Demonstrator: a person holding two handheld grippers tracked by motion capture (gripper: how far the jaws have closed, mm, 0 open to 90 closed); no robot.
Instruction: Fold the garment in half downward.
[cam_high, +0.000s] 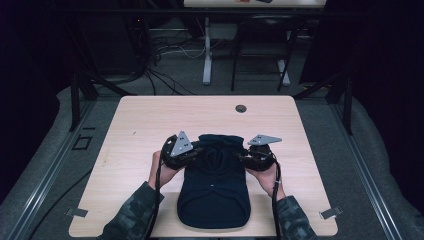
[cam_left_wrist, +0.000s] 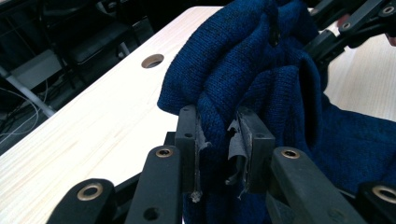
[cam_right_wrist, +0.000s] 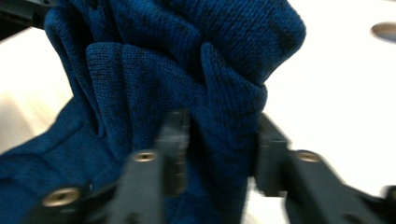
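Blue knit garment (cam_high: 214, 192) on table (cam_high: 140, 125), bunched between both hand-held grippers.

The high view looks forward and down from above the person's side. Each gripper view sits close behind its own jaws, facing the blue knit garment (cam_left_wrist: 261, 79) between both, which all views share.

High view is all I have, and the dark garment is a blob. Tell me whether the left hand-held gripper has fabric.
Observer: Yes. The left hand-held gripper pinches a bunched fold of the blue knit garment between its pads.
Operator: Report the right one.
Observer: The right hand-held gripper has a thick fold between its jaws; blur hides whether the pads press.
Operator: Describe the pads.
Observer: The left gripper's pad lining is torn and frayed.
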